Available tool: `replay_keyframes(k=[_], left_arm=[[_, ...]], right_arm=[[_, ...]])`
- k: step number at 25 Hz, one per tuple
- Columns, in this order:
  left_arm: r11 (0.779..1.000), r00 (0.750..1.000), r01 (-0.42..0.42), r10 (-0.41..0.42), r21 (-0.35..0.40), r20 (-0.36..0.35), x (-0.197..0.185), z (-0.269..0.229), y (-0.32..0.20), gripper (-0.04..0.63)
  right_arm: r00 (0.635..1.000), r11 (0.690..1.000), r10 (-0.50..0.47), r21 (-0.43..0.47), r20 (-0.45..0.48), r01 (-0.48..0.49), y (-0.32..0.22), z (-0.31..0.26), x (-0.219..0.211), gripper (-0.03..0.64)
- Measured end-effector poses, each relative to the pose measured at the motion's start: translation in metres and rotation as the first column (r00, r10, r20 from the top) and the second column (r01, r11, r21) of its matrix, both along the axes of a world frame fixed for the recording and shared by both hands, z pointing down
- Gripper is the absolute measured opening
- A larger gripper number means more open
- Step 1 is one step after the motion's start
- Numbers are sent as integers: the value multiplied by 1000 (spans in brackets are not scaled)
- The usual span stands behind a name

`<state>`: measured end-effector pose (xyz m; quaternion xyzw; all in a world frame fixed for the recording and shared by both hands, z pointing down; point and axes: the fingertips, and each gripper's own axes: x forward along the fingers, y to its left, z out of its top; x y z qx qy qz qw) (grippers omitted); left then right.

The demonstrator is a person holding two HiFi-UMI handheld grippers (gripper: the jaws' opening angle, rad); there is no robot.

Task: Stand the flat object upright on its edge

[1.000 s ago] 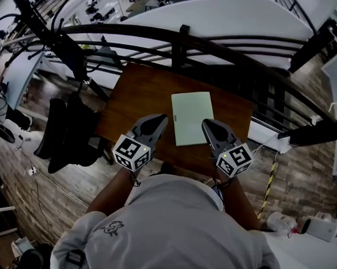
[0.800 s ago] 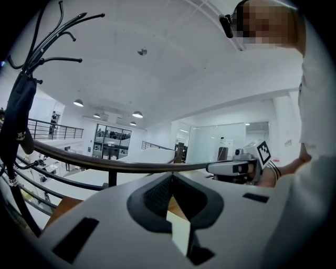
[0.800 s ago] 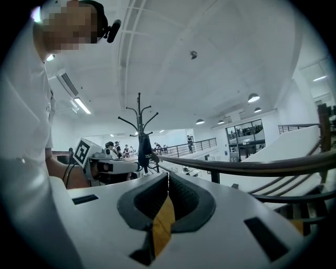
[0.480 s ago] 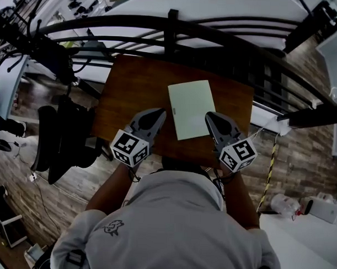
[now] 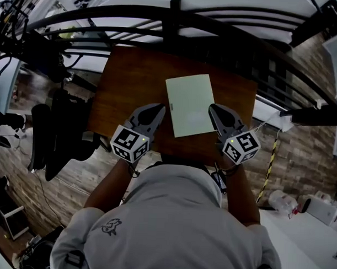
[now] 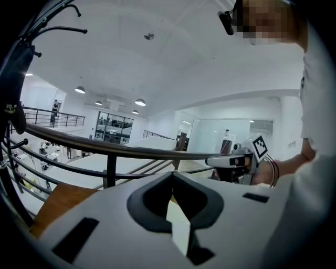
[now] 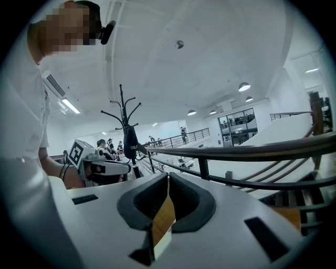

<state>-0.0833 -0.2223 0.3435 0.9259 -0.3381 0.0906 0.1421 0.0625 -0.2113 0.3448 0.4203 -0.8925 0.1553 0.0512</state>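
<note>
Pale green and matt, the flat object point(image 5: 190, 104) is a thin rectangular sheet or board with clean straight edges. A small dark mark sits on its left edge. It lies flat on the brown wooden table point(image 5: 131, 86), toward the middle and right of the top. Its long sides run away from the person, and it is turned slightly, so the far end leans a little left. No edge of it is raised.

The left gripper point(image 5: 158, 110) lies just beside the sheet's left edge, level with its near half, its tip pointing away from the person. In the left gripper view its dark jaws point(image 6: 172, 175) meet at the tips with nothing clamped between them. Through the narrow slot behind the tips shows a sliver of pale green with a little wood at its top.

The right gripper point(image 5: 213, 109) mirrors it at the sheet's right edge. The tip sits right at that edge, though the head view does not settle whether it touches. Its jaws point(image 7: 168, 177) are likewise closed on nothing, and wood and a pale strip show through the slot. Each gripper view also shows the other gripper across the table, with a dark railing point(image 5: 172, 21) running behind the far side.
</note>
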Motion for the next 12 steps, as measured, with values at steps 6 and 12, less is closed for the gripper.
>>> replay_keyframes(k=[6,12], left_arm=[[999,1000,16,-15,-46,22,12,21,-13,14],[995,999,24,-20,-100,39,24,54,-30,15]], right_arm=[[999,997,-32,-68,-3,32,-14,26,12,35],[998,991,-55,-123,1,55,-27,56,26,35]])
